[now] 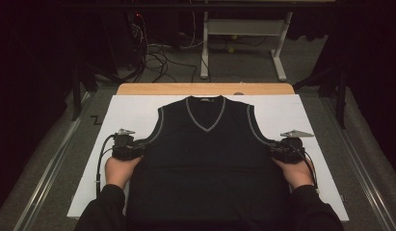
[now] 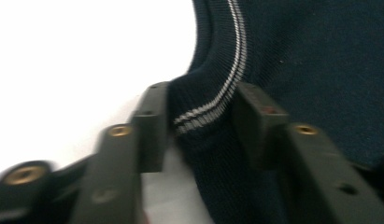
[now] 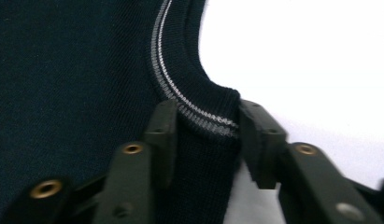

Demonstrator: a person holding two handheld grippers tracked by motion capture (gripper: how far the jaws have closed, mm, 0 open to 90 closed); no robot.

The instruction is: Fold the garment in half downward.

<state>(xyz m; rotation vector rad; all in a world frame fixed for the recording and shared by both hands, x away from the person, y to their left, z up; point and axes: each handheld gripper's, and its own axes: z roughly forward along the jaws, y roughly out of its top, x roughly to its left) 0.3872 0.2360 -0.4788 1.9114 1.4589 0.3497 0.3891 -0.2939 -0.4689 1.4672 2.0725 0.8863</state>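
A dark sleeveless V-neck vest (image 1: 205, 159) with grey-striped trim lies flat, front up, on a white sheet (image 1: 123, 115). My left gripper (image 1: 138, 151) sits at the bottom corner of the vest's left armhole. In the left gripper view its jaws (image 2: 201, 121) pinch the striped armhole edge (image 2: 227, 88), with knit filling the gap between the pads. My right gripper (image 1: 277, 153) mirrors it at the right armhole. In the right gripper view (image 3: 206, 135) the striped trim (image 3: 199, 119) bunches between the two pads. A hand holds each gripper from below.
The white sheet covers a wooden table whose far edge (image 1: 205, 89) shows beyond the collar. Grey carpet surrounds it. Behind stand a white desk frame (image 1: 244, 29) and tangled cables (image 1: 157, 57). Metal rails (image 1: 51, 163) run along both sides.
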